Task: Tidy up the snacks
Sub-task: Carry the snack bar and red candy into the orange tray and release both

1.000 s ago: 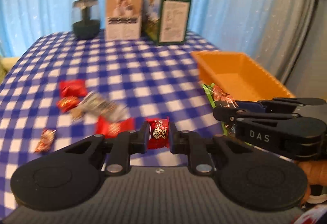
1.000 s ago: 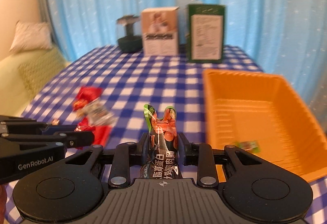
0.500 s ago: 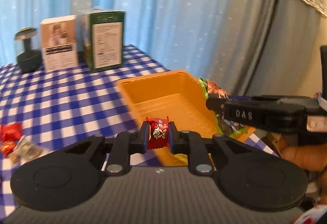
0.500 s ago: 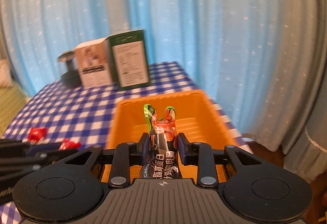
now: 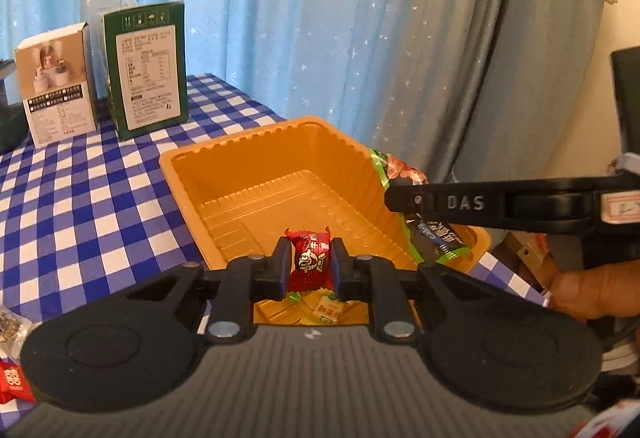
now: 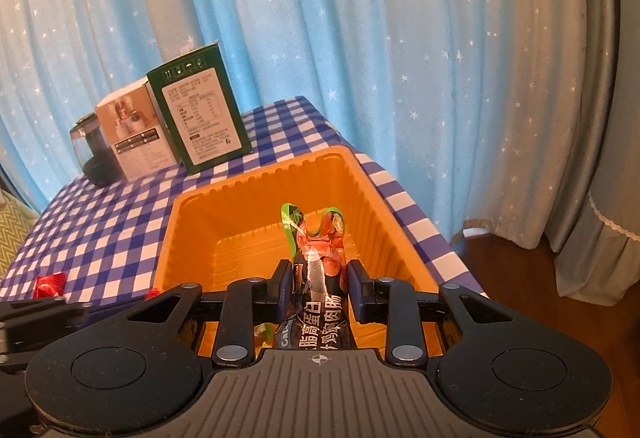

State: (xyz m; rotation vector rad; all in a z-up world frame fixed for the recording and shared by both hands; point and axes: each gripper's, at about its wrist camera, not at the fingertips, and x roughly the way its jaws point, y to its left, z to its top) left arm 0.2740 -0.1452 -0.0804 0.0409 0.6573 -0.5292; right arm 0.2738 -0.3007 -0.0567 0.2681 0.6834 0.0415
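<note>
Checkered table (image 5: 100,198): both claws tilted over orange tray (image 5: 256,174), gripping snacks.

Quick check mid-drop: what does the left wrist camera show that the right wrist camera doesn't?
Only the left wrist view shows the red candy pinched in the left gripper, and the right gripper from the side, with the hand holding it. Only the right wrist view shows the dark jar whole and the floor. Both show the orange tray, the green-edged sausage packet, the two boxes and the checked cloth.

Black two-finger tool (image 5: 310,264) with round pivots, silver screws, ribbed grey base.
</note>
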